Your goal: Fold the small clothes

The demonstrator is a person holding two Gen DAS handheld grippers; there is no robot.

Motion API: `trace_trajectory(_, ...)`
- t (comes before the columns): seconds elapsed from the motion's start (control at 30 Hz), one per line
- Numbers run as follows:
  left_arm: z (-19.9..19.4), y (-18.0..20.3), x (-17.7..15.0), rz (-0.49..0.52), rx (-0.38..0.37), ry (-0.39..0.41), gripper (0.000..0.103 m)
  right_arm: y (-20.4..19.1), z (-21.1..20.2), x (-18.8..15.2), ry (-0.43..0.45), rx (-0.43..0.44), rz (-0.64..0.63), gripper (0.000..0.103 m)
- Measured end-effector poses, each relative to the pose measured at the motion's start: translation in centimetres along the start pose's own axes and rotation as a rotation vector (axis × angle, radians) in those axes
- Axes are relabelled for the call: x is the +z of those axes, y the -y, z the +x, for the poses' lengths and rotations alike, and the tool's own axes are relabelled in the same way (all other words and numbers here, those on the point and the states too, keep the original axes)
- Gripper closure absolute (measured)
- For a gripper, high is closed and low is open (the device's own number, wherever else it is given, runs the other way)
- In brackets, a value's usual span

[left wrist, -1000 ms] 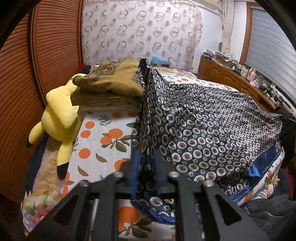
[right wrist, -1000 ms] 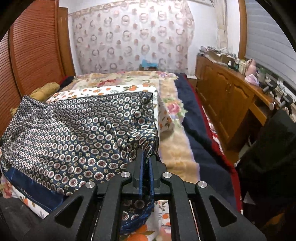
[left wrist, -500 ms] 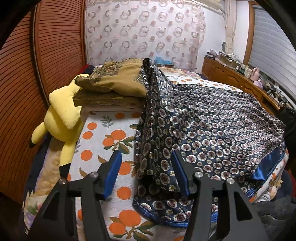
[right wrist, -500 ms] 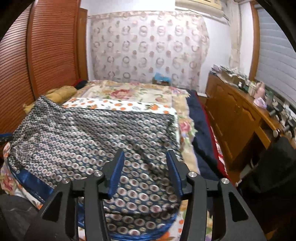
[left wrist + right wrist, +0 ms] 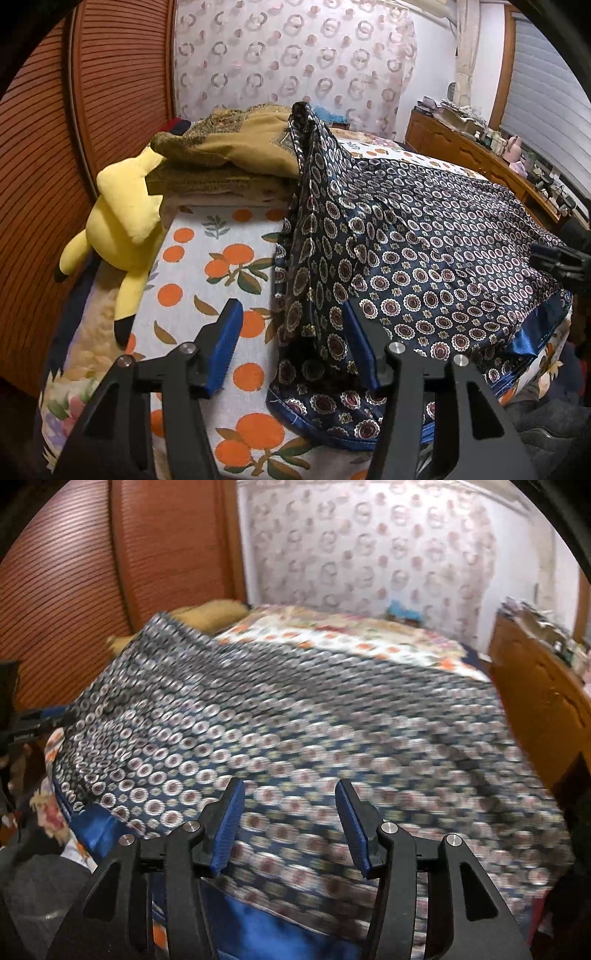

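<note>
A dark blue satin garment with a ring-and-flower print and a plain blue hem lies spread on the bed. It also fills the right wrist view, blurred. Its far left corner rests against a pile of tan clothes. My left gripper is open and empty, its jaws on either side of the garment's near left edge. My right gripper is open and empty just above the garment's near right part. The right gripper's tip shows at the right edge of the left wrist view.
A yellow plush toy lies at the bed's left side beside a stack of folded tan clothes. The bedsheet has an orange-fruit print. A wooden slatted wall is left; a wooden dresser stands right.
Both grippers opened and let go of the garment, which dropped and spread flat on the bed. The right gripper has swung left and its view is blurred by motion.
</note>
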State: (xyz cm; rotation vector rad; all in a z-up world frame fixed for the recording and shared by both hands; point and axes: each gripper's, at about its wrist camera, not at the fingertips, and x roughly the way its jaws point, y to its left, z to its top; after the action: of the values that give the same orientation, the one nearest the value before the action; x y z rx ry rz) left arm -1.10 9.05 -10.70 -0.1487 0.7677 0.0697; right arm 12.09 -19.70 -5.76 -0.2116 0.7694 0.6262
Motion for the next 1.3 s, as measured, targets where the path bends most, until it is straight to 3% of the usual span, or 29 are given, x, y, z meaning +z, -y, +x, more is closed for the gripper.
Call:
trace_trajectory(0.4, 1.1, -0.2, -0.7, -0.018, -0.017, -0.025, 0.048, -2.8, 2.7, -1.1, -0.064, 0.000, -0.041, 0.050)
trace_trajectory(0.83, 1.5, -0.1, -1.2, -0.034, -0.038, -0.023, 0.048, -3.3, 2.3, -1.8, -0.053, -0.066, -0.031, 0.034)
trace_trajectory(0.9, 1.5, 0.0, -1.3, -0.024, -0.051, -0.019, 0.058, -3.4, 2.3, -1.9, -0.054, -0.064, -0.030, 0.032)
trace_trajectory(1.13, 1.6, 0.2, -1.2, -0.007, -0.061, -0.019, 0.074, -3.6, 1.7, -2.4, -0.060, -0.074, -0.022, 0.028)
trace_trajectory(1.3, 1.9, 0.2, -1.0, -0.025, -0.132, -0.033, 0.101, -3.7, 1.5, -2.9, -0.043, -0.084, -0.018, 0.024)
